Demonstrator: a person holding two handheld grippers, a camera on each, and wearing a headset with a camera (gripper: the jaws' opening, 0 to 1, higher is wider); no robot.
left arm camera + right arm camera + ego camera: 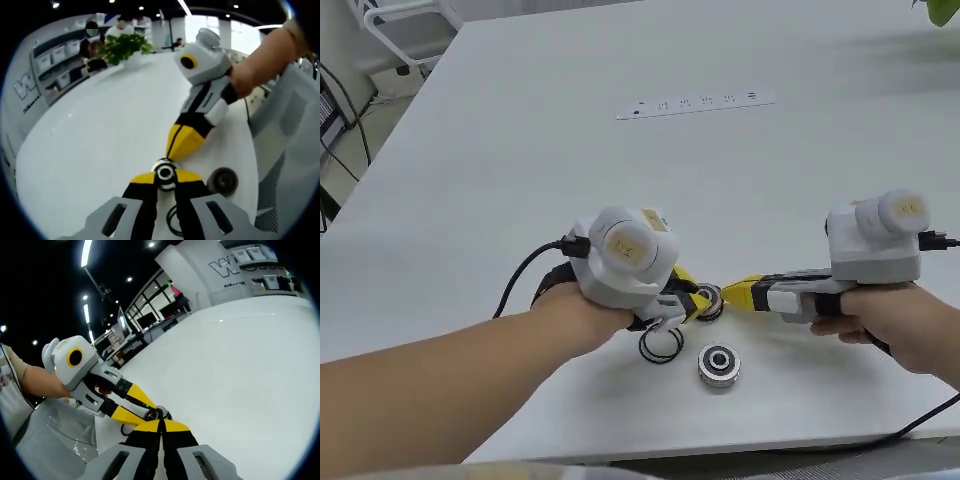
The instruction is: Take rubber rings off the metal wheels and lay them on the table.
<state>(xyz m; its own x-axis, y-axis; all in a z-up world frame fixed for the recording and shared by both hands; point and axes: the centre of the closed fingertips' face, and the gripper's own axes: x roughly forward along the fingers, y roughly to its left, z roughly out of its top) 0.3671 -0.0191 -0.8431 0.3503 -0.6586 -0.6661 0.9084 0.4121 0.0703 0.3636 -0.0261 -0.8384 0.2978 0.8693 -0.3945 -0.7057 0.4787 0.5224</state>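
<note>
Item 1. Left gripper (688, 300): held in the left hand, jaws clamped across a metal wheel (165, 171), which sits just above the table (620, 180).

Item 2. Loose rubber ring (660, 346): lies flat on the table, directly under the left gripper, already off its wheel.

Item 3. Second wheel (719, 364): rests flat on the table just right of the ring, untouched by either gripper.

Item 4. Right gripper (730, 291): jaws pressed together, tip at the held wheel's rim. Whether rubber is caught between them is too small to tell.

Key relation: the two grippers point nose to nose, with the held wheel between them. Its round face looks back along the left jaws, so its axle seems to run along that line. The right gripper is the free one, and peeling probably means drawing rightward, off the rim.
</note>
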